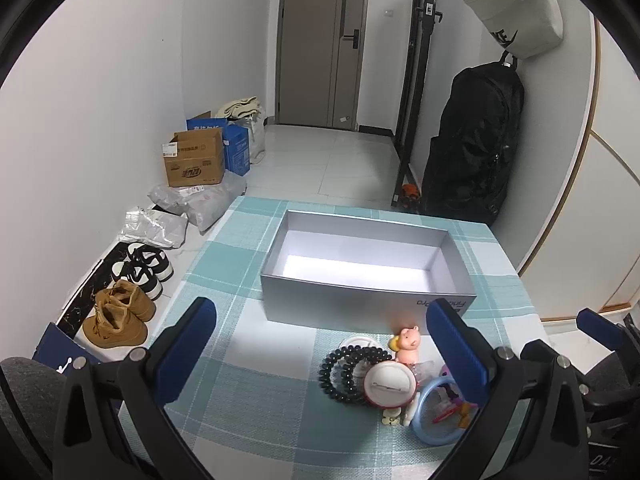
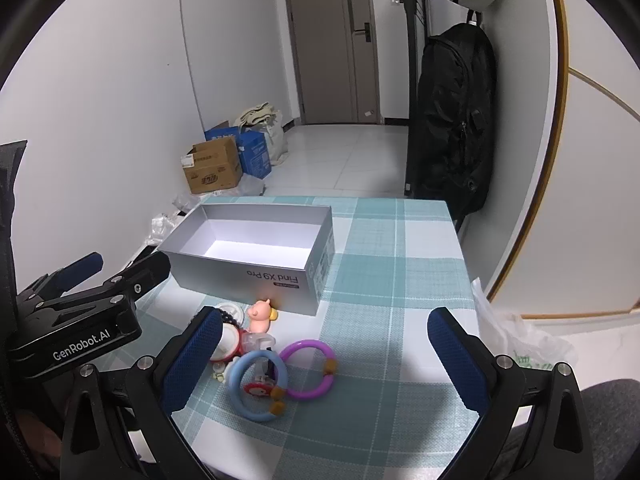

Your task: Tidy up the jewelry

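Both grippers hang over the near side of the table (image 2: 400, 240). The left gripper (image 1: 322, 346) is wide open and holds nothing. The right gripper (image 2: 325, 354) is wide open and empty too. The jewelry sits in a small pile near the front edge, just in front of the empty gray box (image 2: 256, 256). The blue ring (image 2: 258, 386) and purple ring (image 2: 308, 368) look light, hard and a bit slippery, so pinch one across its thin rim. The black bead bracelet (image 1: 350, 372) looks floppy.
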### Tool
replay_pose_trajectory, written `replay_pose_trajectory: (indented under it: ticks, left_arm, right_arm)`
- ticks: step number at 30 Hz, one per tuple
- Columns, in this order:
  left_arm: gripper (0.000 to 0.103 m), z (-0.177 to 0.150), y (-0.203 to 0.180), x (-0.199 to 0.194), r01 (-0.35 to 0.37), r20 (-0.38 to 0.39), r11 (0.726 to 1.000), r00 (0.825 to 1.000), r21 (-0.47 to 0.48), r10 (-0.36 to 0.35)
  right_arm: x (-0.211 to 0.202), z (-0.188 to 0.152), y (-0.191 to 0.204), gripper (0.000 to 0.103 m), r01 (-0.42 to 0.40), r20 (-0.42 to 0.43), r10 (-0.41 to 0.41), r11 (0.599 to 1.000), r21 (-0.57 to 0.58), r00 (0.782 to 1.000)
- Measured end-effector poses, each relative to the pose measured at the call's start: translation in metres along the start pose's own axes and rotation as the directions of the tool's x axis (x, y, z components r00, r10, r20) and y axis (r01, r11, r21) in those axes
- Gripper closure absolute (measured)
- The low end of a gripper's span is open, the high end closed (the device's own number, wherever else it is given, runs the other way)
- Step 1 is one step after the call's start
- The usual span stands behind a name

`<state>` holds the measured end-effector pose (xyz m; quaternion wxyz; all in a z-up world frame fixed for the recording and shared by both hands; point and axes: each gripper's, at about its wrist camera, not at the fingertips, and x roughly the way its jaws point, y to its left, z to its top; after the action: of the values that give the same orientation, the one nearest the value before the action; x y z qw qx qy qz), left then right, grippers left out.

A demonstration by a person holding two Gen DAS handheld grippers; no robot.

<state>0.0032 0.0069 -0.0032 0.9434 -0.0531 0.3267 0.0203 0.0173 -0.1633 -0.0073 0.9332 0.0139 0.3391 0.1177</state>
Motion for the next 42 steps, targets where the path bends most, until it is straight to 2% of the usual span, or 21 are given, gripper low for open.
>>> replay_pose_trajectory:
  ticks: [42]
  left_arm:
    - [0.001, -0.0018, -0.0067, -0.0007, 0.018, -0.021, 0.999, 1.0, 0.039, -0.017]
  right_arm:
    - [0.0029, -0.0017, -0.0082, 0.0, 0.026, -0.009, -0.026, 0.999, 0.04, 1.0]
